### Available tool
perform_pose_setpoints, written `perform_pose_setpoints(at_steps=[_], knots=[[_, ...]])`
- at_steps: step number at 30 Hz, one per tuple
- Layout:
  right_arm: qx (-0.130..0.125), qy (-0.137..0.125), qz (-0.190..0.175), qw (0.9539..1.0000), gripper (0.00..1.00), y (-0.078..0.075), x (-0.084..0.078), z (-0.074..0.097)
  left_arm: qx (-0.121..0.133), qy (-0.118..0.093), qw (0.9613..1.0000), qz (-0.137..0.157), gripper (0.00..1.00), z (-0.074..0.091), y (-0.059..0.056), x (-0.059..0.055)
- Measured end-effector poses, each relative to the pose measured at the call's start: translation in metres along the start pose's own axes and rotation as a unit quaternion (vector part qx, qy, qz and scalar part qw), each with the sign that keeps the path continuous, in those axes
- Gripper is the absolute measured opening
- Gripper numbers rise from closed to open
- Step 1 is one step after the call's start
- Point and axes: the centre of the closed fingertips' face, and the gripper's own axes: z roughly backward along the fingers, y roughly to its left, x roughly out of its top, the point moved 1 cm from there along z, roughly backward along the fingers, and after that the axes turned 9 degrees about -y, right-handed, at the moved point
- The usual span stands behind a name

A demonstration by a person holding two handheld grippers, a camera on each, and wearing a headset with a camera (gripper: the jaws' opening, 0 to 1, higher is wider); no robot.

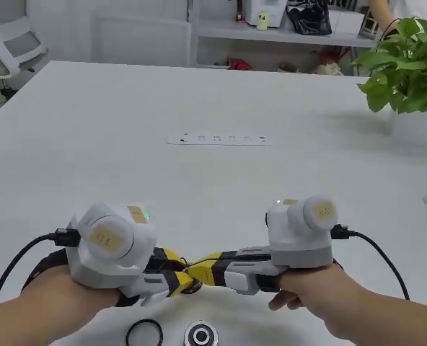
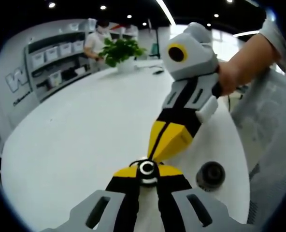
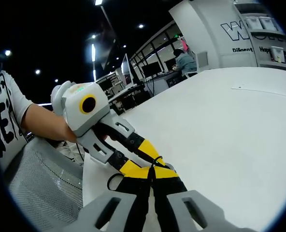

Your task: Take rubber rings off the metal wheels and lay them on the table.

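The metal wheel (image 2: 147, 169) is up off the table (image 1: 221, 187), near the person's edge of it, where the tips of the two grippers meet. In the left gripper view its round face with the pale hub looks back at the camera, so its axle runs along that gripper's jaws. A black rubber ring is around its rim.

The left gripper (image 1: 185, 277) has its yellow jaw tips closed on the two sides of this wheel. The right gripper (image 2: 151, 153) comes from the opposite side with its jaws drawn almost to a point at the wheel's upper rim. Whether they pinch the ring cannot be told.

On the table just below lie a loose rubber ring (image 1: 129, 330), flat, and beside it a second wheel (image 1: 200, 335), hub up. Farther off are a power strip (image 1: 218, 138) and a potted plant (image 1: 405, 61).
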Motion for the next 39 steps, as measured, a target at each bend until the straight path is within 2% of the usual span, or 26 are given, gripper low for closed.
perform_pose_setpoints(at_steps=[5, 9, 15, 17, 21, 27, 39], knots=[[-0.010, -0.003, 0.002, 0.9999, 0.00, -0.003, 0.002, 0.003, 0.000, -0.005, 1.0000, 0.001, 0.13, 0.000, 0.000, 0.001], [-0.009, -0.001, 0.006, 0.9999, 0.00, -0.001, 0.003, 0.002, -0.004, 0.000, 1.0000, 0.003, 0.14, 0.000, 0.000, 0.001], [-0.006, -0.004, 0.012, 0.9999, 0.00, 0.003, 0.007, 0.002, -0.016, -0.005, 0.9998, 0.007, 0.14, 0.009, 0.000, 0.003], [-0.009, -0.008, 0.017, 0.9998, 0.00, 0.003, 0.010, 0.003, -0.015, -0.013, 0.9998, 0.003, 0.17, 0.014, 0.000, 0.007], [-0.012, -0.022, 0.011, 0.9996, 0.00, 0.003, 0.018, 0.005, -0.010, -0.033, 0.9993, 0.012, 0.22, 0.023, 0.002, 0.017], [-0.011, -0.034, 0.007, 0.9993, 0.00, 0.008, 0.025, 0.008, -0.007, -0.044, 0.9990, 0.006, 0.27, 0.039, -0.002, 0.023], [0.010, -0.040, 0.014, 0.9991, 0.00, 0.038, 0.035, 0.007, -0.002, -0.059, 0.9980, -0.023, 0.42, 0.072, -0.018, 0.033]])
